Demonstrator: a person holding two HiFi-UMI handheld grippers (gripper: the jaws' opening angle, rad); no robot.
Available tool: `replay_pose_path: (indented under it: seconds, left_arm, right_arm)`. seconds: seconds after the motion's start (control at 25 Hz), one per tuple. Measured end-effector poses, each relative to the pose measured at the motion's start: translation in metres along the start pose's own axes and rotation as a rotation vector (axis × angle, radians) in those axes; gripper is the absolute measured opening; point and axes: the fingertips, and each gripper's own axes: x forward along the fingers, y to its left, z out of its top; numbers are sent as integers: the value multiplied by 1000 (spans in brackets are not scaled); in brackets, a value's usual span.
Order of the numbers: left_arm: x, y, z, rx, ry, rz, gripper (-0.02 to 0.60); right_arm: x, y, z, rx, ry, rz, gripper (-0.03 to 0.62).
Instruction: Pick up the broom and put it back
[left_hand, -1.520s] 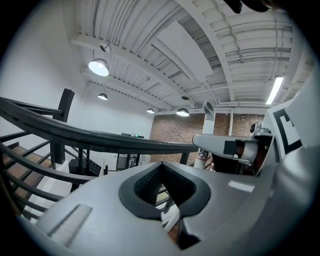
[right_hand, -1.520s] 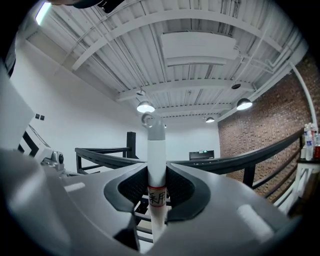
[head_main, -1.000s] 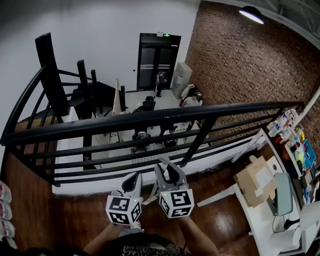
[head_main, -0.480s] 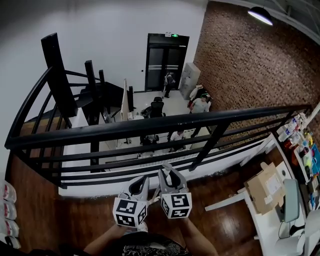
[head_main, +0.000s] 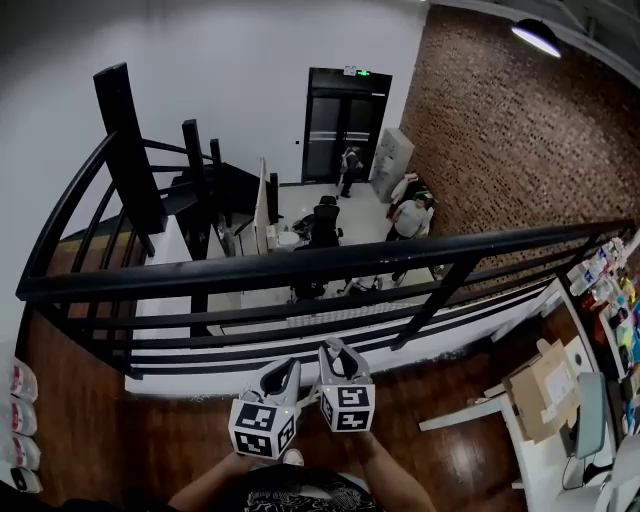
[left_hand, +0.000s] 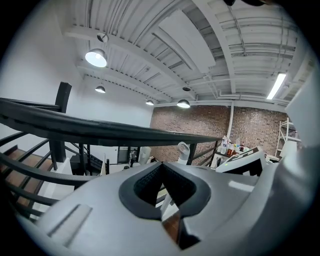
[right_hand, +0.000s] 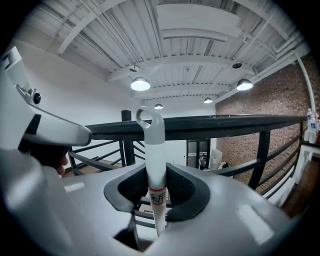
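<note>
The broom handle (right_hand: 153, 142) runs upright through the right tool (right_hand: 157, 172), clamped there, loop end above. The left tool (left_hand: 161, 166), jaws together and empty, sits just beside.

broom handle (right_hand: 155, 155) | white/grey, hang-loop on top, red-edged label | upright | clamped btwn right gripper (right_hand: 156, 181) jaws

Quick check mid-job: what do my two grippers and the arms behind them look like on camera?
The left gripper and right gripper match: smooth light-grey shells, dark ribbed pads in a V-shaped recess, and a white cube with black square markers behind. No cables show. The forearms are bare; the top worn is dark and patterned.
</note>
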Motion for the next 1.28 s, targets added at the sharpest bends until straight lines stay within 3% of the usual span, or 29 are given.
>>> replay_pose_path:
  seconds: [0.48,1.28]
  left_arm:
    - [17,30,-1,-14,21,26,5]
    - [40,61,11,-28,27,64,5]
  right_arm:
    - [57,2,-29,-7,71,-2,94]
    - [138,-7,-12,-46,101,13,97]
